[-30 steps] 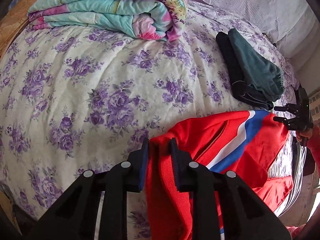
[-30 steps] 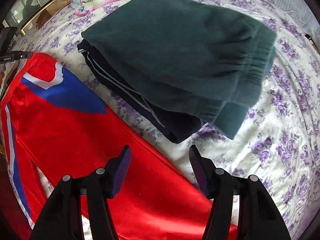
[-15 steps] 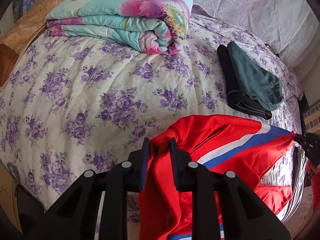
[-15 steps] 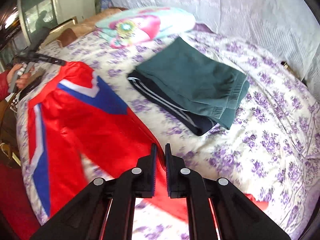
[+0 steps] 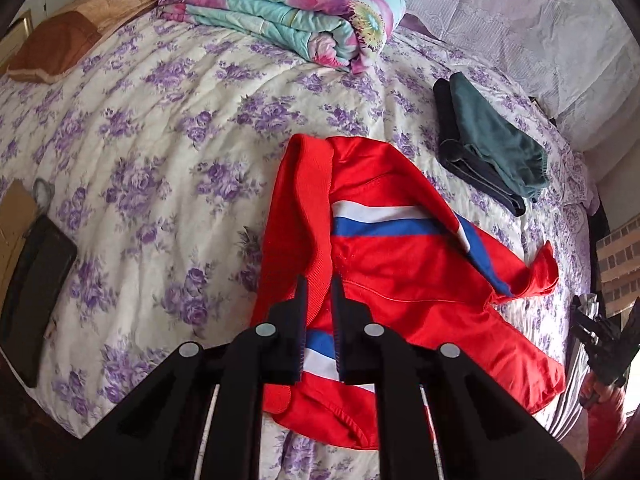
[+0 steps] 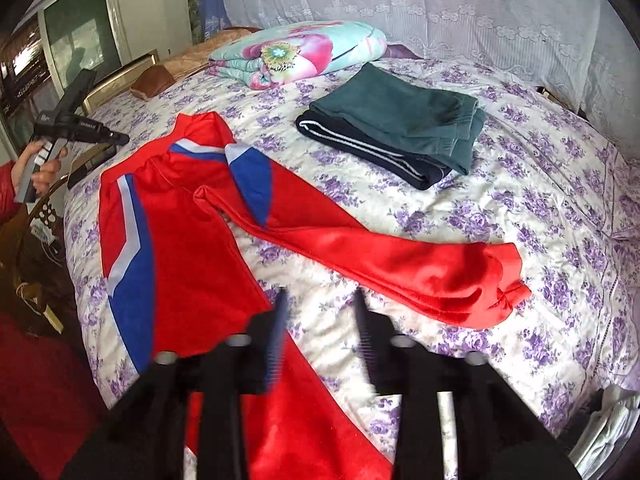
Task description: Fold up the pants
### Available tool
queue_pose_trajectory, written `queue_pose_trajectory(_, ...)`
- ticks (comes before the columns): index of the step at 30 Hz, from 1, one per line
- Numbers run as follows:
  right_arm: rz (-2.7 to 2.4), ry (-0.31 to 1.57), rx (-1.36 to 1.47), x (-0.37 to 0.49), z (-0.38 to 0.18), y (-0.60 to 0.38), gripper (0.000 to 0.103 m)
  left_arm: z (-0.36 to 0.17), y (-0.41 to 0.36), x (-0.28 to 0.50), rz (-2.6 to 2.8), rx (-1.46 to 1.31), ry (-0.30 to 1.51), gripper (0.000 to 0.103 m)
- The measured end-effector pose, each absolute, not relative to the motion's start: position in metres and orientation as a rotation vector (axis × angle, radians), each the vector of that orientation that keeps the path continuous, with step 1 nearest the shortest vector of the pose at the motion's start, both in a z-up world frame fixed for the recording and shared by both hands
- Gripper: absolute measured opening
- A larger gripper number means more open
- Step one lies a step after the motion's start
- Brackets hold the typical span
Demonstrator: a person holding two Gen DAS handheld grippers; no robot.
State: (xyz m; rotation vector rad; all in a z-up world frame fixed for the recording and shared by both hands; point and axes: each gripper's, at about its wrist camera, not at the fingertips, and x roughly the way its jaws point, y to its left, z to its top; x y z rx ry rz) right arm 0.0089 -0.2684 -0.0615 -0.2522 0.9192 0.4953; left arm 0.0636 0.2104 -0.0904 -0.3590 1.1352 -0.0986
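Observation:
The red pants with blue and white stripes lie spread on the flowered bed. In the right wrist view one leg of the pants stretches right to its cuff, while the other runs down under my fingers. My left gripper hovers over the waistband end, jaws almost together, with nothing pinched. The same left gripper shows from the side, held in a hand beyond the bed's left edge, apart from the cloth. My right gripper is blurred with its jaws opening, and only bedspread lies between them. It also shows small in the left wrist view.
Folded green pants rest on folded dark pants at the back of the bed. A folded floral quilt and a brown pillow lie near the headboard. A dark flat object sits at the bed's left edge. A lace curtain hangs behind.
The left gripper no longer grips the waistband and has drawn back from it. The right gripper, shut half a second ago, has opened and pulled back. The pants now lie flat.

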Motion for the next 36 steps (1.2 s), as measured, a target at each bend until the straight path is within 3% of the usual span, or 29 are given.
queue_pose_trajectory(9,0.516,0.935,-0.457,0.049,-0.091,-0.172,0.054,-0.097,0.220,0.074,-0.171,-0.370,1.157,0.010)
queue_pose_trajectory(14,0.535,1.007,-0.466,0.078,-0.114,-0.141,0.044,-0.097,0.247,0.055,-0.156,-0.363,1.157,0.010)
queue_pose_trajectory(21,0.513,1.088,-0.516,0.096,-0.151,-0.117,0.039,-0.101,0.288,0.039,-0.096,-0.424,1.144,0.010)
queue_pose_trajectory(23,0.505,1.117,-0.461,0.104,-0.153,-0.121,0.031,-0.103,0.291,0.045,-0.088,-0.429,1.147,0.010)
queue_pose_trajectory(26,0.473,1.123,-0.390,0.114,-0.147,-0.132,0.030,-0.102,0.285,0.061,-0.111,-0.430,1.146,0.011)
queue_pose_trajectory(27,0.453,1.121,-0.391,0.116,-0.146,-0.134,0.028,-0.101,0.279,0.069,-0.121,-0.418,1.142,0.011)
queue_pose_trajectory(30,0.423,1.105,-0.352,0.120,-0.142,-0.140,0.010,-0.101,0.258,0.097,-0.159,-0.388,1.151,0.024)
queue_pose_trajectory(32,0.411,1.079,-0.342,0.117,-0.136,-0.141,0.008,-0.105,0.243,0.119,-0.183,-0.368,1.172,0.032)
queue_pose_trajectory(36,0.385,1.031,-0.316,0.106,-0.118,-0.145,0.007,-0.116,0.220,0.160,-0.173,-0.311,1.217,0.033)
